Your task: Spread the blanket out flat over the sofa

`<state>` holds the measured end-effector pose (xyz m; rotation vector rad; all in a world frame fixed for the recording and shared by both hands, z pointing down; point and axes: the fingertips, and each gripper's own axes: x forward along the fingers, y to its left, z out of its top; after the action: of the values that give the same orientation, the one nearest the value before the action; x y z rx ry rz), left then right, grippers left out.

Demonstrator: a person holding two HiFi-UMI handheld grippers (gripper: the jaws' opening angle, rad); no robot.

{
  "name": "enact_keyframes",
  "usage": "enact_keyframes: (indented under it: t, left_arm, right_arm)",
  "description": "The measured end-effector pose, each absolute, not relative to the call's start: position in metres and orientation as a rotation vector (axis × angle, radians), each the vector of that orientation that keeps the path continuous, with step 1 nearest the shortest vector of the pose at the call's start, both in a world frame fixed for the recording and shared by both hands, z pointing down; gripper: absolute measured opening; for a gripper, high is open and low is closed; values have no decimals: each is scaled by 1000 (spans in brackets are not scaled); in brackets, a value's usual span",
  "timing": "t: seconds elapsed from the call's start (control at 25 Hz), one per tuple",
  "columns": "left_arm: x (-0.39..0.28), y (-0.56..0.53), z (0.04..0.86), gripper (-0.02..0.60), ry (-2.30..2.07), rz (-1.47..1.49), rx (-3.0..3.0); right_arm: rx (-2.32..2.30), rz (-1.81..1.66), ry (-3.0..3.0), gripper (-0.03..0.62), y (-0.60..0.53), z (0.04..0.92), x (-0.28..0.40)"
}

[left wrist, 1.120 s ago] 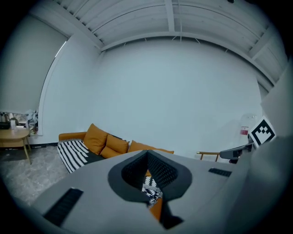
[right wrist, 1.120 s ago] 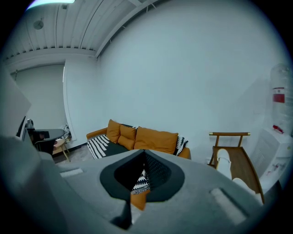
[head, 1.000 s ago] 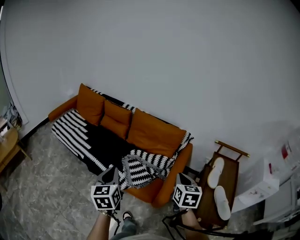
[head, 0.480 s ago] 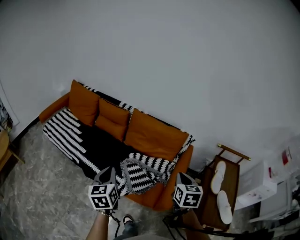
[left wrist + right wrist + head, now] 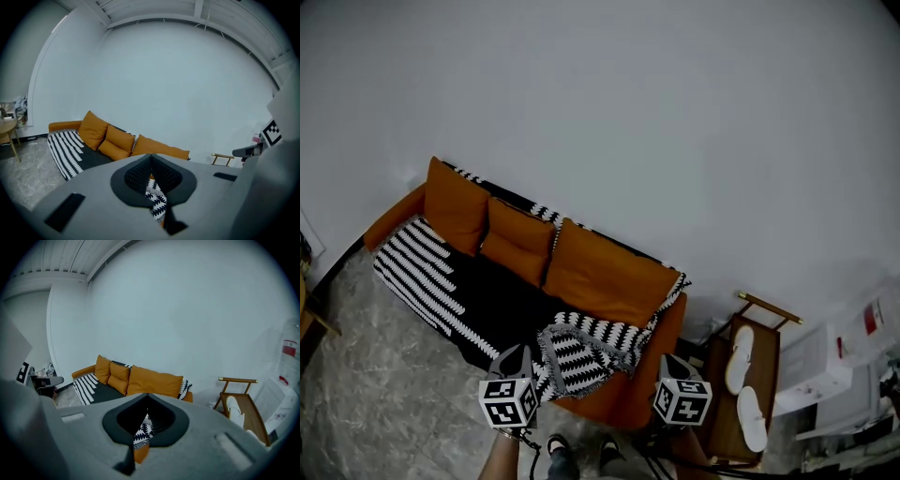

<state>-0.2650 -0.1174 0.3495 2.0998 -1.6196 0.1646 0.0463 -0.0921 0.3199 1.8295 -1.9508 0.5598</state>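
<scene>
An orange sofa [image 5: 609,274] with three back cushions stands against the white wall. A black-and-white blanket [image 5: 422,272] covers its seat and left arm, and lies bunched in a heap [image 5: 581,349] at the right end. My left gripper [image 5: 517,351] hovers just in front of that heap, jaws shut with nothing between them. At the sofa's right front corner my right gripper [image 5: 668,359] is also shut and empty. The left gripper view shows the sofa [image 5: 159,150] beyond the closed jaws [image 5: 151,157]. The right gripper view shows the sofa [image 5: 154,380] past its jaws [image 5: 147,396].
A wooden rack [image 5: 757,345] holding two white slippers [image 5: 737,347] stands right of the sofa, with white boxes [image 5: 830,361] beyond it. A wooden table [image 5: 6,127] sits far left. Grey marbled floor [image 5: 384,394] lies in front. The person's shoes [image 5: 558,445] show at the bottom.
Both grippers have dropped slightly lower in the head view. The sofa has slid left in the picture, and the wooden table at the left edge has gone out of view. Jaws stay shut.
</scene>
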Motion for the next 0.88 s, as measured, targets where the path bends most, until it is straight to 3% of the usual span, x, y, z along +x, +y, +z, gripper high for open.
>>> enact_keyframes:
  t: [0.88]
  left_arm:
    - [-191,-181,383,3,-1572,289,2080]
  right_arm:
    - [1850,603,-1921,5,-148,348,120]
